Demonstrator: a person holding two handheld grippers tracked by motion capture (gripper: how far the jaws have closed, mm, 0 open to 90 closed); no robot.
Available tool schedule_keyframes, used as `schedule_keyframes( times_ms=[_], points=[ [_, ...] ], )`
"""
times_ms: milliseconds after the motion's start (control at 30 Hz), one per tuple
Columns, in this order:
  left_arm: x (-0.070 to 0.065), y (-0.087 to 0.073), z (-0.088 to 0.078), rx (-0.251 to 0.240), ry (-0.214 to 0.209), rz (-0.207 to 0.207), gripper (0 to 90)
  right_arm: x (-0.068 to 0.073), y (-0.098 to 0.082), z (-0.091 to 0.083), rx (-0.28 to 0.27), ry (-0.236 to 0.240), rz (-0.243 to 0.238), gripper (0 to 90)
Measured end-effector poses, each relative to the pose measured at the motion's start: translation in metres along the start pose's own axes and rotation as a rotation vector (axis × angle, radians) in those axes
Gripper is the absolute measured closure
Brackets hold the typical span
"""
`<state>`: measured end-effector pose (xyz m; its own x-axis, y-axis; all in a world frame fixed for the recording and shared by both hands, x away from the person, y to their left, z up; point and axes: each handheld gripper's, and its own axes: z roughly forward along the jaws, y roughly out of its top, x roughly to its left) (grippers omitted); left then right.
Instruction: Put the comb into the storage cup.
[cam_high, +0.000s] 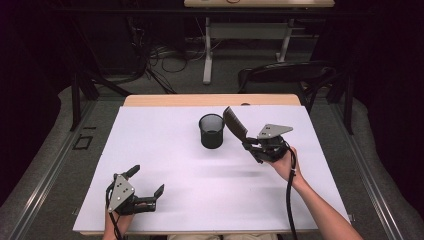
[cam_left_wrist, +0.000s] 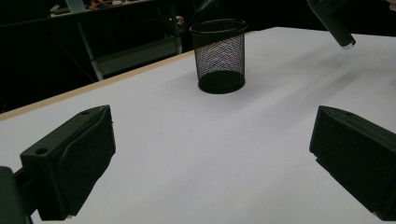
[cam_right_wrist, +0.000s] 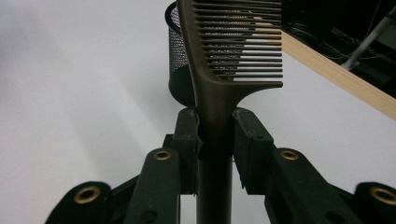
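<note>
A black mesh cup (cam_high: 211, 131) stands upright near the middle back of the white table. My right gripper (cam_high: 248, 144) is shut on the handle of a dark comb (cam_high: 234, 123), which slants up toward the cup's right rim. In the right gripper view the comb (cam_right_wrist: 219, 70) rises from between the jaws, teeth to the right, with the cup (cam_right_wrist: 180, 65) just behind it. My left gripper (cam_high: 147, 181) rests open near the front left edge, holding nothing. From the left gripper view the cup (cam_left_wrist: 219, 56) stands ahead, and the comb's handle end (cam_left_wrist: 337, 24) hangs at top right.
A white sheet (cam_high: 165, 155) covers the table, with a wooden strip (cam_high: 210, 100) along the back edge. A dark chair (cam_high: 290, 75) stands behind the table at the right. Cables and desk legs lie on the floor beyond.
</note>
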<state>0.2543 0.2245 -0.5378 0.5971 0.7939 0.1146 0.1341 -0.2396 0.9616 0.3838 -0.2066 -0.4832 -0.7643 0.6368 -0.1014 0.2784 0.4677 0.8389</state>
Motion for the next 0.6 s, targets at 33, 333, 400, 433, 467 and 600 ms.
schedule_keyframes(
  times_ms=[33, 333, 400, 433, 467, 600],
  points=[
    [0.0, 0.0, 0.0, 0.002, -0.002, 0.002, 0.3, 0.0, 0.001, 0.0, -0.002, 0.0, 0.0, 72.9],
    [-0.001, 0.0, 0.001, 0.001, -0.001, 0.004, 0.3, 0.001, 0.007, 0.002, -0.018, -0.002, -0.008, 72.9],
    [-0.001, 0.0, 0.001, 0.0, -0.001, 0.003, 0.3, 0.001, 0.009, 0.002, -0.021, -0.002, -0.008, 72.9],
    [-0.001, 0.0, 0.001, 0.002, -0.001, 0.005, 0.3, 0.0, 0.01, 0.002, -0.028, -0.004, -0.006, 72.9],
    [-0.001, 0.0, 0.001, 0.002, -0.002, 0.005, 0.3, 0.0, 0.011, 0.003, -0.029, -0.003, -0.006, 72.9],
    [-0.001, 0.0, 0.0, 0.001, -0.001, 0.006, 0.3, -0.001, 0.015, 0.004, -0.036, -0.004, -0.001, 72.9]
  ],
)
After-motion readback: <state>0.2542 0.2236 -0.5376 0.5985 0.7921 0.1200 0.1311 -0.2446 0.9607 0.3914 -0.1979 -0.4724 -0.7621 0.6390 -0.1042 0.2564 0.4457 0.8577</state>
